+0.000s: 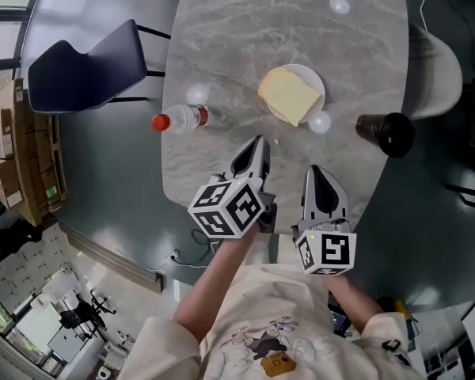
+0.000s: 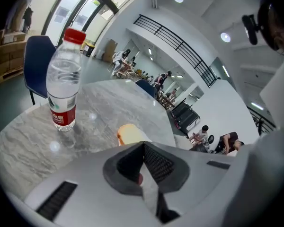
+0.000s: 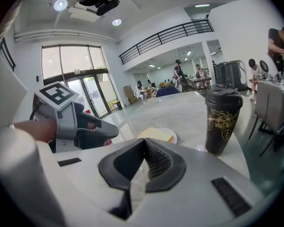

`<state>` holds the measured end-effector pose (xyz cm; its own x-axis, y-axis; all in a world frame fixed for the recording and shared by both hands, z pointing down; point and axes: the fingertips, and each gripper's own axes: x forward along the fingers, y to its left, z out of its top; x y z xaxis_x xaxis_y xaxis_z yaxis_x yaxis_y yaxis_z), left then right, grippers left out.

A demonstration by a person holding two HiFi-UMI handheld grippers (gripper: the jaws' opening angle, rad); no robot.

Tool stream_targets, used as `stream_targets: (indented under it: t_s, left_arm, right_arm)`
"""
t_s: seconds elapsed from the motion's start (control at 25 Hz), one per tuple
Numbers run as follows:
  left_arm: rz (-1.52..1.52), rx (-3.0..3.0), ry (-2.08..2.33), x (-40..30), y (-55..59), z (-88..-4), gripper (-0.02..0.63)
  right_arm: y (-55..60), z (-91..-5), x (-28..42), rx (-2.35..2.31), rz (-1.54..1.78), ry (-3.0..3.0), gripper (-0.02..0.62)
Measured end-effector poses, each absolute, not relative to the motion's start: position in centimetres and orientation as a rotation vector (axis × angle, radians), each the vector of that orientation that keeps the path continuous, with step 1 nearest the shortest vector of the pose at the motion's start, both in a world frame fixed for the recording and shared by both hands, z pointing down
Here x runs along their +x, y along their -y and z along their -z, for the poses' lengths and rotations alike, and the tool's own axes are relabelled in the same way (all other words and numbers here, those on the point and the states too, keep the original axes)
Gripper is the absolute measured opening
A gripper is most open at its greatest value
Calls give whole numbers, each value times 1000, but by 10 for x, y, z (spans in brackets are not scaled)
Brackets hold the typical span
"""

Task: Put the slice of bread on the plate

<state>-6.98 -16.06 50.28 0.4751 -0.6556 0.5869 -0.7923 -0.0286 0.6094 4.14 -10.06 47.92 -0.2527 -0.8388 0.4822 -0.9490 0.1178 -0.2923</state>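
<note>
A pale yellow slice of bread (image 1: pixel 286 95) lies flat on a small white plate (image 1: pixel 314 77) towards the middle of the grey marble table (image 1: pixel 245 30). Both grippers hover side by side at the table's near edge, short of the plate. My left gripper (image 1: pixel 259 142) has its jaws together with nothing between them. My right gripper (image 1: pixel 315 169) is likewise shut and empty. In the left gripper view the bread (image 2: pixel 128 134) peeks just over the jaw tips (image 2: pixel 144 144). The right gripper view shows bread (image 3: pixel 154 134) and plate (image 3: pixel 172 135) ahead, with the left gripper (image 3: pixel 113 133) at its left.
A clear water bottle (image 1: pixel 180 119) with a red cap stands left of the plate. A dark lidded cup (image 1: pixel 388 133) stands to the right near the table's edge. A dark blue chair (image 1: pixel 83 74) is at the left, a white chair (image 1: pixel 437 70) at the right.
</note>
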Motion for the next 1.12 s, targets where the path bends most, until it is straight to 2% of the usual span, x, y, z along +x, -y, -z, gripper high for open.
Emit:
stream_targets:
  t_s: [0.44, 1.12]
  left_arm:
    - [-172, 2015, 1260, -103, 62, -419, 9]
    - [-105, 2125, 1213, -175, -86, -356, 9]
  right_arm:
    - [12, -417, -8, 1772, -674, 2266, 6]
    - [-90, -336, -82, 1794, -495, 2345, 6]
